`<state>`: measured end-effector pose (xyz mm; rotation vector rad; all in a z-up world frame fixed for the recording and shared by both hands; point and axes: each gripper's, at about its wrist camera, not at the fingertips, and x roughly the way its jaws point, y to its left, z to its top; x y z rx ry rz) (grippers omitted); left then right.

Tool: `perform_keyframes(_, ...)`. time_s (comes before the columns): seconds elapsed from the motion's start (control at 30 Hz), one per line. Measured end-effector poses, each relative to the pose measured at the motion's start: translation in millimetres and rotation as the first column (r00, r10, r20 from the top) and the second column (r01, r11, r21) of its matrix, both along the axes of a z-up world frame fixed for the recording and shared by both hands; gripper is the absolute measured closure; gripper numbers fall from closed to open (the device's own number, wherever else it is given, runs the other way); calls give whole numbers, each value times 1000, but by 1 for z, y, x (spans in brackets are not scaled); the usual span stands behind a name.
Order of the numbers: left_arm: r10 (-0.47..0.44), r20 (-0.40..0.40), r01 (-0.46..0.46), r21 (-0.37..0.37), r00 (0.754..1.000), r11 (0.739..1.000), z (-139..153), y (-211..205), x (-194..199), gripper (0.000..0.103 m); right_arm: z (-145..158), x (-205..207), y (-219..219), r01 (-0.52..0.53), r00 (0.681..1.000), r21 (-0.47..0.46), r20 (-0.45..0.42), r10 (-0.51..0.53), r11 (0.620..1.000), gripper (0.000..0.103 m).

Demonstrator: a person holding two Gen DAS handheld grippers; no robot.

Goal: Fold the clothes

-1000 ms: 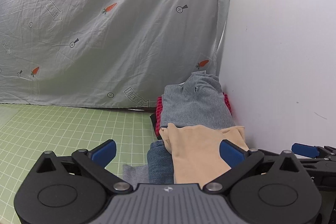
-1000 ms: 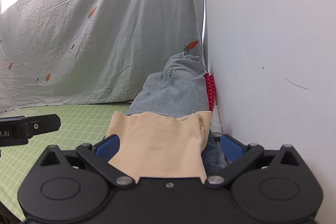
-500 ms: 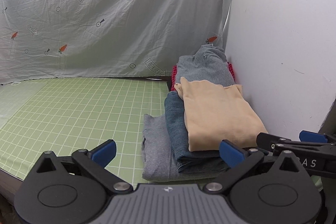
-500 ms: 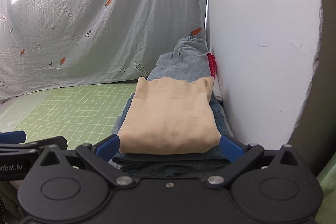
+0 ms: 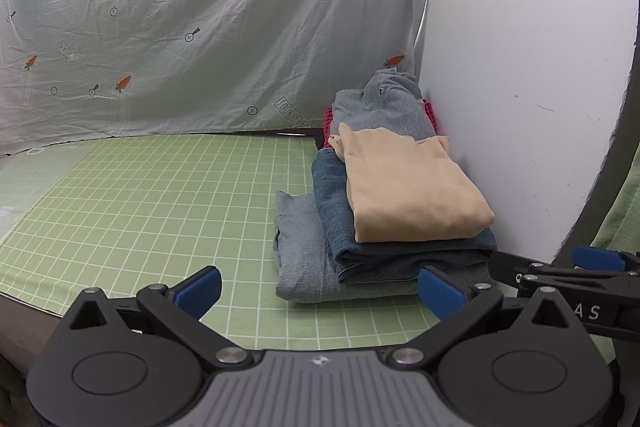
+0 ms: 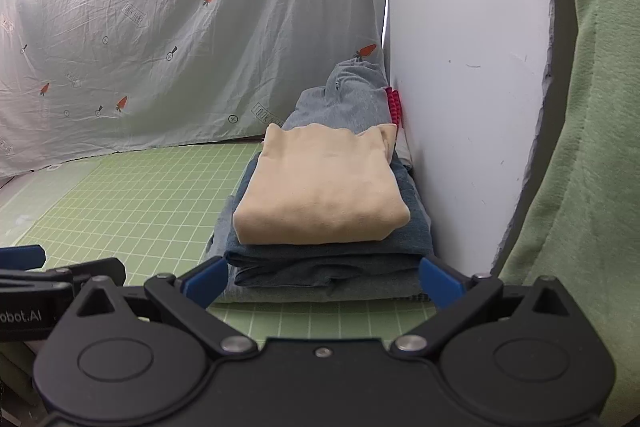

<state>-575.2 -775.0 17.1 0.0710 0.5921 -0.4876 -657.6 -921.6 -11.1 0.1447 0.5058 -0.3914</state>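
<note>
Left wrist view: we are seeing both grippers pulled back from the stack compared with a second ago, when the beige garment was filling the space between the fingers; now the whole pile is sitting clear ahead of us. Left gripper (image 5: 318,291) is spread wide, holding nothing. Right gripper (image 6: 320,281) is likewise released and empty, fingers apart, framing the front of the pile without touching it.

We are looking at the folded stack on the green grid mat (image 5: 160,195), pushed against the white wall (image 5: 520,47) at the mat's right side. Beige garment (image 5: 408,191) is lying on top, soft and smooth with a rounded folded edge. Under it is a blue denim piece (image 5: 332,211), and a grey knit piece (image 5: 296,251) is sticking out at the bottom left. Behind, another grey garment (image 5: 380,107) is leaning up in the corner over something red and ribbed (image 5: 327,119).

A wrinkled grey sheet (image 5: 200,27) printed with carrots and arrows is hanging as backdrop. A fuzzy green cloth (image 6: 580,147) is hanging at the far right.
</note>
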Motion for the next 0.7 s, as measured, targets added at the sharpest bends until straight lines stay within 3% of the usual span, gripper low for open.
perform_keyframes(0.7, -5, -10, 5, 13, 1000, 1000, -4, 2, -30, 0, -6, -26, 0, 1, 1000, 7, 3, -1, 1000, 0)
